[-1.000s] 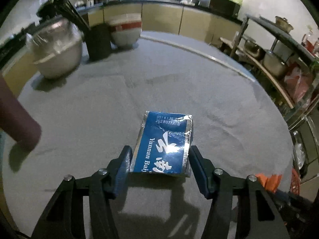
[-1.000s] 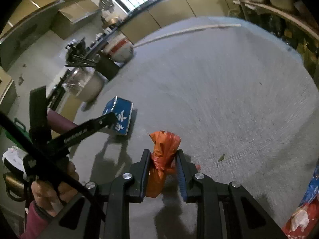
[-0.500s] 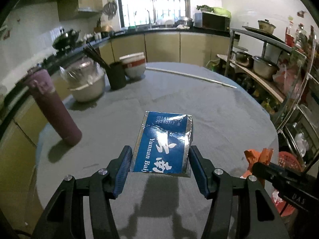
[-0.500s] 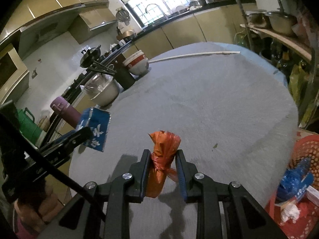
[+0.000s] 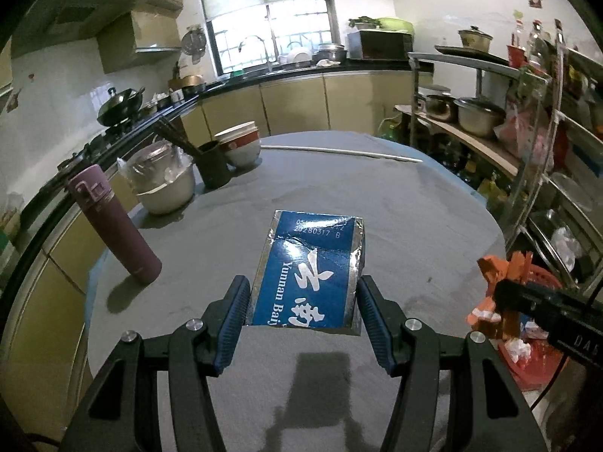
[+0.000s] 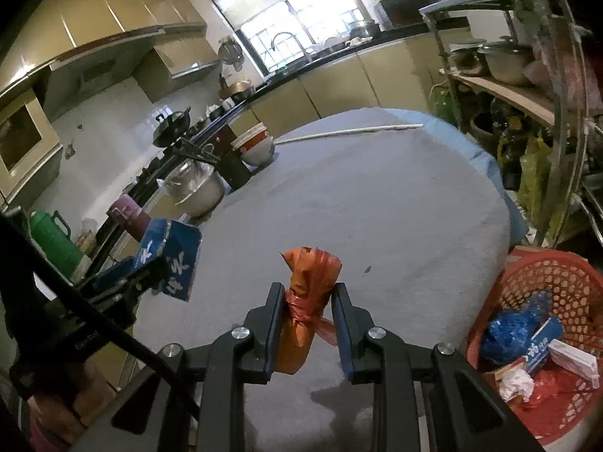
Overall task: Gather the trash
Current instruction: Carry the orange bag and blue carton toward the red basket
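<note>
My left gripper (image 5: 301, 301) is shut on a blue and silver foil packet (image 5: 312, 263), held clear above the grey table (image 5: 414, 218). The same packet (image 6: 169, 260) shows at the left of the right wrist view, in the left gripper (image 6: 143, 278). My right gripper (image 6: 307, 312) is shut on a knotted orange plastic bag (image 6: 307, 301), also lifted off the table (image 6: 377, 207). The orange bag (image 5: 493, 275) and the right gripper (image 5: 505, 297) appear at the right edge of the left wrist view. A red mesh basket (image 6: 546, 275) with several pieces of trash sits below the table's right edge.
A purple flask (image 5: 113, 226), a steel bowl under plastic wrap (image 5: 166, 184), a black chopstick holder (image 5: 213, 165) and stacked bowls (image 5: 239, 143) stand at the table's far left. A long white rod (image 5: 339, 150) lies at the far edge. Shelves with pots (image 5: 478, 116) stand right.
Both grippers have pulled back and risen from the table with their loads. The packet has been lifted off the cloth. The red basket has come into the right wrist view.
</note>
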